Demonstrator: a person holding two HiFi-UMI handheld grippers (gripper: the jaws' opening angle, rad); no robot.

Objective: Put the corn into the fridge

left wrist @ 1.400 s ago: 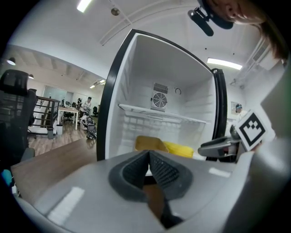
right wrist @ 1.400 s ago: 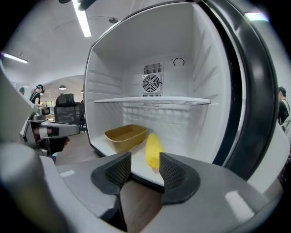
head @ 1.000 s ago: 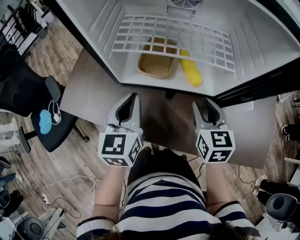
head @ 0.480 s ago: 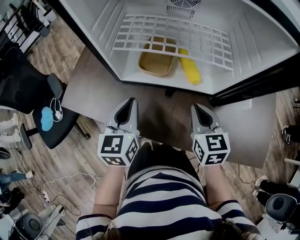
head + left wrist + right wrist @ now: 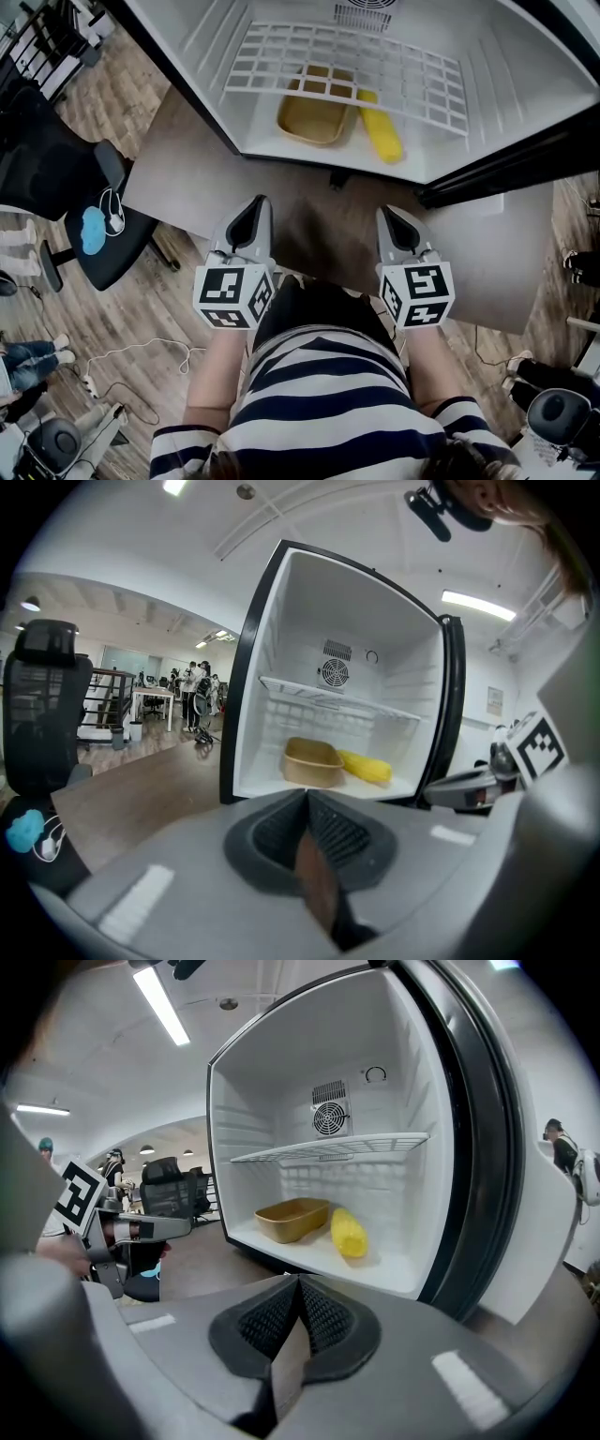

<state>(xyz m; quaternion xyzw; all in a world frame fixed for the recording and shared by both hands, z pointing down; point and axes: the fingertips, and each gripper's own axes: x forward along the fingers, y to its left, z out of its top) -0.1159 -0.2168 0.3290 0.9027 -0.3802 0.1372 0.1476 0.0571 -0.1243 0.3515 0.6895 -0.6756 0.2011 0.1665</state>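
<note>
- The scene was bright and evenly lit, with ceiling strip lights (image 5: 161, 1007) glowing overhead.
- The white fridge interior (image 5: 272, 1101) looked pale, almost washed out.
- Both gripper views curved strongly at the edges, with dark corners.
- The nearest foreground was softly blurred.

Black-and-white striped short-sleeved top (image 5: 319, 403). Ahead of it: grey left gripper (image 5: 255, 202) and right gripper (image 5: 386, 214), each bearing a black-and-white marker cube (image 5: 230, 292).
</note>
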